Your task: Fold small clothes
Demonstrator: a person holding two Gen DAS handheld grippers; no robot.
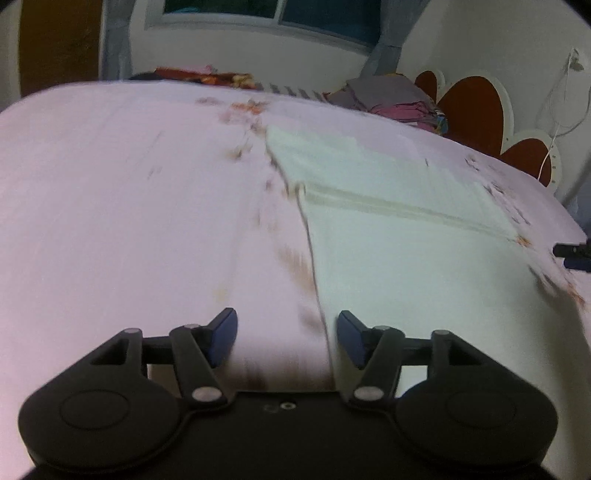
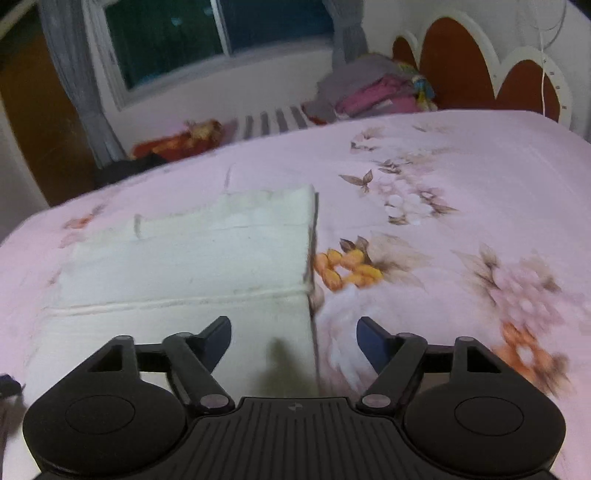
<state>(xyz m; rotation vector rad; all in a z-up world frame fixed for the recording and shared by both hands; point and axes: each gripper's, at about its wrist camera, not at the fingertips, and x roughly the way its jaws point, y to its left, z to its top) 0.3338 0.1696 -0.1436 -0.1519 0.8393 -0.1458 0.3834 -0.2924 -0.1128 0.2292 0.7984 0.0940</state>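
Observation:
A white cloth (image 1: pixel 399 236) lies flat on the pink floral bedsheet (image 1: pixel 129 184), folded, with a seam across it. My left gripper (image 1: pixel 286 336) is open and empty, low over the cloth's left edge. My right gripper (image 2: pixel 293 341) is open and empty, low over the same cloth's (image 2: pixel 192 258) right edge. The right gripper's tip shows at the far right of the left wrist view (image 1: pixel 572 253). Both views are blurred.
A pile of grey and pink clothes (image 2: pixel 373 92) sits at the far side of the bed near the red and white headboard (image 2: pixel 461 59). Red and orange fabric (image 2: pixel 177 142) lies past the bed's far edge under the window (image 2: pixel 221 33).

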